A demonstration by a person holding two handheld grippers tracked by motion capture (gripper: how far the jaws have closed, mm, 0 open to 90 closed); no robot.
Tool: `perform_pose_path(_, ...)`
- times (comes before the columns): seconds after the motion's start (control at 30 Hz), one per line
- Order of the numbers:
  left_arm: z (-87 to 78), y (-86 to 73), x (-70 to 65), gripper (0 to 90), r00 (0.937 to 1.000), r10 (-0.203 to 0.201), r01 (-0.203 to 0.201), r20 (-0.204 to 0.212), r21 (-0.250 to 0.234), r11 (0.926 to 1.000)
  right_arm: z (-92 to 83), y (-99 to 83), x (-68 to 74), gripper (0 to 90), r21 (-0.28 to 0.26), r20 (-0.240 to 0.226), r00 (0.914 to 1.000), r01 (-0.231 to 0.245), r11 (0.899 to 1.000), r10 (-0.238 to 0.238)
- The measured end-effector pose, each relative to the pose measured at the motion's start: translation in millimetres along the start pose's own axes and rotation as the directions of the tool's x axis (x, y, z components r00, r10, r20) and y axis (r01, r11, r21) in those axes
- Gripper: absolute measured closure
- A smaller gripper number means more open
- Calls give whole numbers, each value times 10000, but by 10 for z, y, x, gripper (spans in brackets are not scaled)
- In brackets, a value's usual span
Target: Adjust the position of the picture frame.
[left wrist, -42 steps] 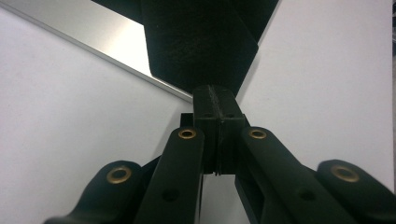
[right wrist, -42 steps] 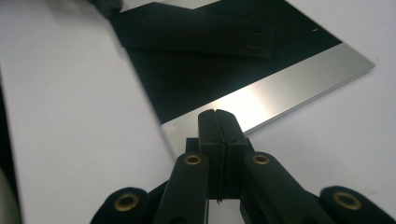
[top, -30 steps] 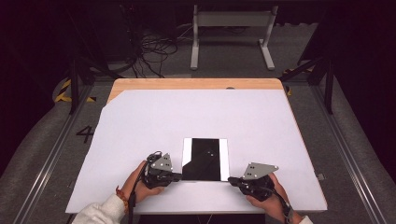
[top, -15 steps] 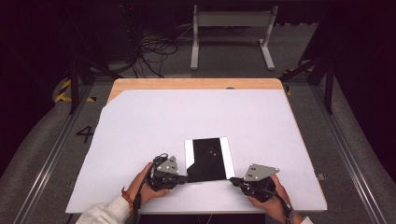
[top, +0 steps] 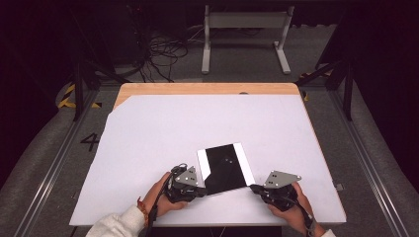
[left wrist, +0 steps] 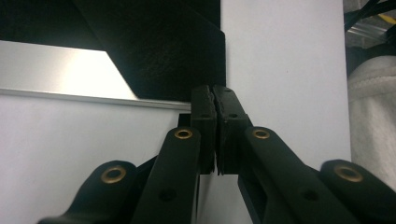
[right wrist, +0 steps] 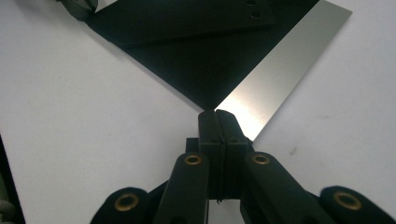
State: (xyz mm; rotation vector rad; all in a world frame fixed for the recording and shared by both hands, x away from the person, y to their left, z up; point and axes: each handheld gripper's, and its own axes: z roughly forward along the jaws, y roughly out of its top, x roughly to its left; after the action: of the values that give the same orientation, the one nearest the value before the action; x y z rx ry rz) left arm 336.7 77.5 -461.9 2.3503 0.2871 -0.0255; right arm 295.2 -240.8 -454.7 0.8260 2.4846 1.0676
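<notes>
Centrally, near the front edge of the bench (top: 148,148), a black sheet with silver side strips (top: 225,168) is laid flat on the white surface, turned slightly out of square with the bench edge. At its near left corner, the left gripper (top: 201,191) is set with its jaws closed together; in the left gripper view the tips (left wrist: 215,100) are seen at the sheet's black corner, and whether the sheet is clamped cannot be told. At the near right corner, the right gripper (top: 253,188) is held with jaws pressed together, the tips (right wrist: 216,116) meeting the sheet's corner point. Each gripper is carried by a hand entering from the bottom of the high view
</notes>
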Motion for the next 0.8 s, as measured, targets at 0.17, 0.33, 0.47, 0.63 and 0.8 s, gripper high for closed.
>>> perform_pose_path(0.17, 63, 71, -24, 877, 9998, 206, -206, 3, 62, 9998, 15, -27, -21, 900, 47, 120, 9998, -162, 9999, 161)
perform_pose_path(0.33, 109, 112, -14, 878, 9995, 263, -263, 194, -4, 9997, 20, -41, -71, 900, -76, 516, 9978, -424, 9991, 428)
perform_pose_path(0.47, 142, 140, -1, 884, 9992, 229, -228, 329, -37, 9997, 40, -44, -109, 900, -216, 674, 9952, -700, 9973, 713)
perform_pose_path(0.63, 157, 157, 25, 892, 9984, 199, -196, 526, -68, 9998, 75, -15, -140, 900, -200, 991, 9929, -639, 9978, 656)
perform_pose_path(0.8, 110, 172, 57, 897, 9983, 378, -370, 449, -185, 9991, 65, -21, -178, 900, -191, 1212, 9901, -684, 9975, 702)
